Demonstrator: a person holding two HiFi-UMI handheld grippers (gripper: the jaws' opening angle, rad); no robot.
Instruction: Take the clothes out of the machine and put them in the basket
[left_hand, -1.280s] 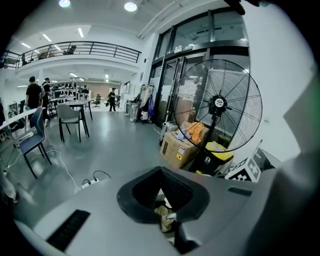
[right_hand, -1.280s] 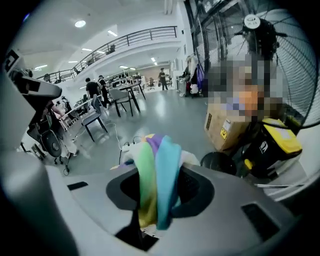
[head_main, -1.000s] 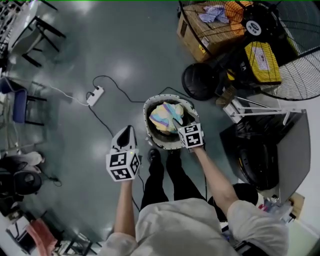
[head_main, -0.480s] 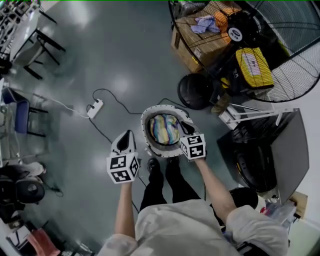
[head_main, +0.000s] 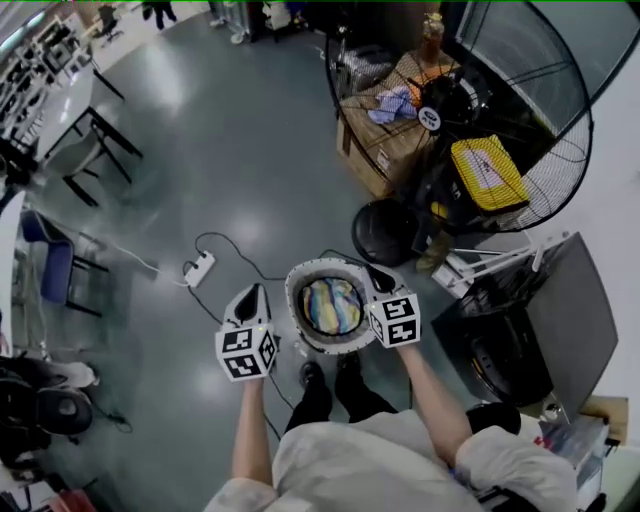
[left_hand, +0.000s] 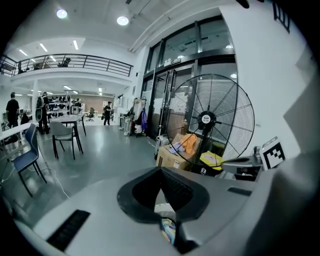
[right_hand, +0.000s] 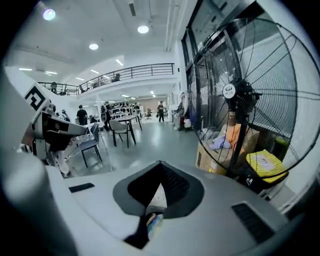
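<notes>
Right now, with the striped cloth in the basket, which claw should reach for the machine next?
Right, probably. The right claw sits by the basket's rim on the side where the dark machine stands; the left claw is beyond the basket, farther off. Both claws are shut, so it must open first.

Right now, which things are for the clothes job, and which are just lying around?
For the job:
colourful clothes
white basket holding them
left gripper and right gripper, jaws shut, holding nothing

Just lying about:
big fan
cardboard box
power strip
blue chair
</notes>
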